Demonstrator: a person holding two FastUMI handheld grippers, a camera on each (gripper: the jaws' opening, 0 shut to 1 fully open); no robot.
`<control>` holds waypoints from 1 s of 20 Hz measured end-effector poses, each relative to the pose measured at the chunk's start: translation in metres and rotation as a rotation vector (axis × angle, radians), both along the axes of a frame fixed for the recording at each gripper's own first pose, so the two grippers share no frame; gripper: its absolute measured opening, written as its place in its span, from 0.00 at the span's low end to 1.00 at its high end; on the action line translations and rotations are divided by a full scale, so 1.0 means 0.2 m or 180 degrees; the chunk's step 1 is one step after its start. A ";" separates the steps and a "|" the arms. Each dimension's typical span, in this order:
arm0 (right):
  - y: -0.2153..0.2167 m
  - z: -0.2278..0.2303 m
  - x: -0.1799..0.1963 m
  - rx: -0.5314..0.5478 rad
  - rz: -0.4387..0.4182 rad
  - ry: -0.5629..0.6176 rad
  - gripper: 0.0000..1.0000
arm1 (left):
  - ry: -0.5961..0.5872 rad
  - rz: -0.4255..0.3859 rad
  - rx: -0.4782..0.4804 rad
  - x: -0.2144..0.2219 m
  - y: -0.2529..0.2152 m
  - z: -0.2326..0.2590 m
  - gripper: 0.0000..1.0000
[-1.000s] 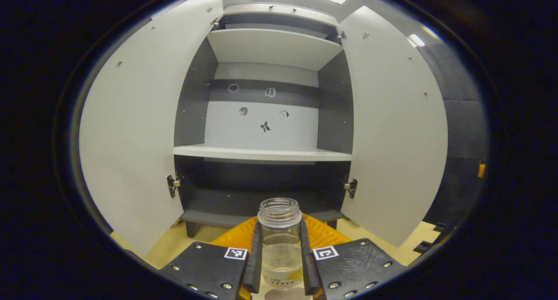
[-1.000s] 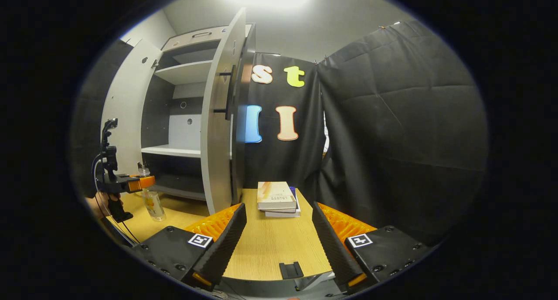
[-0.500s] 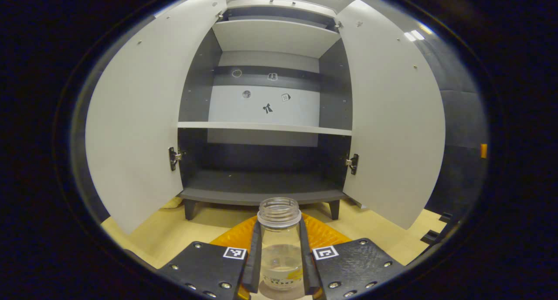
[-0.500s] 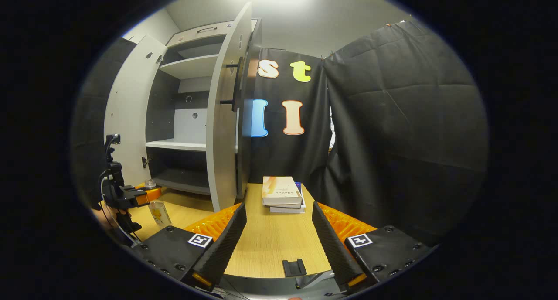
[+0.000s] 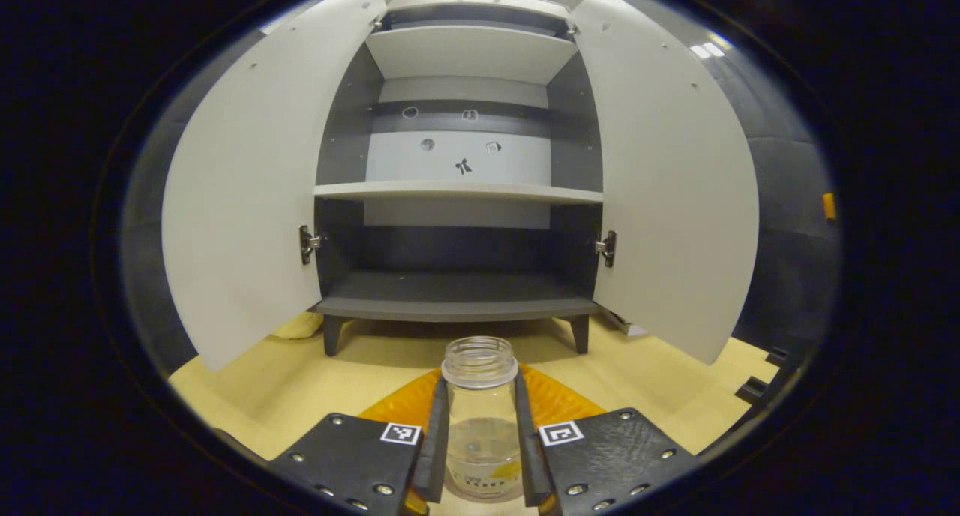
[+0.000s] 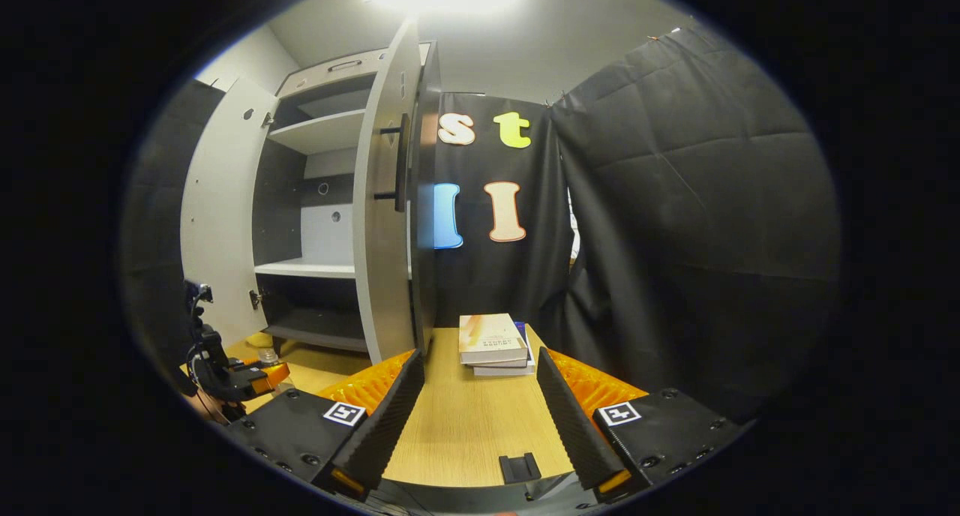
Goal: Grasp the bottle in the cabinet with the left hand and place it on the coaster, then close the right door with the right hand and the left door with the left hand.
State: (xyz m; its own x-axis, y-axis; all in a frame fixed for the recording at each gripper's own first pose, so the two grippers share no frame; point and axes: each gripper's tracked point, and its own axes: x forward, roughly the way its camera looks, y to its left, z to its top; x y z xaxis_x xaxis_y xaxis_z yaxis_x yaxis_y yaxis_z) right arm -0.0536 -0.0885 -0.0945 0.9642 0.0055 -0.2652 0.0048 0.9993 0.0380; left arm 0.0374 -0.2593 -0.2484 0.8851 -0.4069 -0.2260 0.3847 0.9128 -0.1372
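Left gripper (image 5: 480,456) clamps the bottle (image 5: 480,418) (upright) between both fingers.

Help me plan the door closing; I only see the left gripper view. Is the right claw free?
Observer: Yes. The right claw is open and empty above the table.
Operator: Anything near the right door?
Observer: A stack of books lies on the table just beside the right door.
Operator: Does that door have a handle?
Observer: Yes, a dark bar handle on its outer face, in its upper half.
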 end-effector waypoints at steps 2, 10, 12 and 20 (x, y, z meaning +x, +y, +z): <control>0.00 -0.01 0.00 0.0015 -0.0009 0.0013 0.97 | 0.0037 0.0033 0.0023 -0.03 0.01 -0.01 0.42; 0.04 0.05 0.05 0.0085 0.0045 -0.0116 0.97 | -0.0030 0.0005 0.0084 -0.09 0.02 0.14 0.87; 0.03 0.07 0.07 0.0156 0.0022 -0.0154 0.97 | -0.0073 0.0015 0.0092 -0.09 0.03 0.21 0.86; -0.05 0.24 0.28 0.0306 -0.0033 -0.0256 0.96 | -0.0264 0.0183 0.0035 -0.17 0.21 0.64 0.87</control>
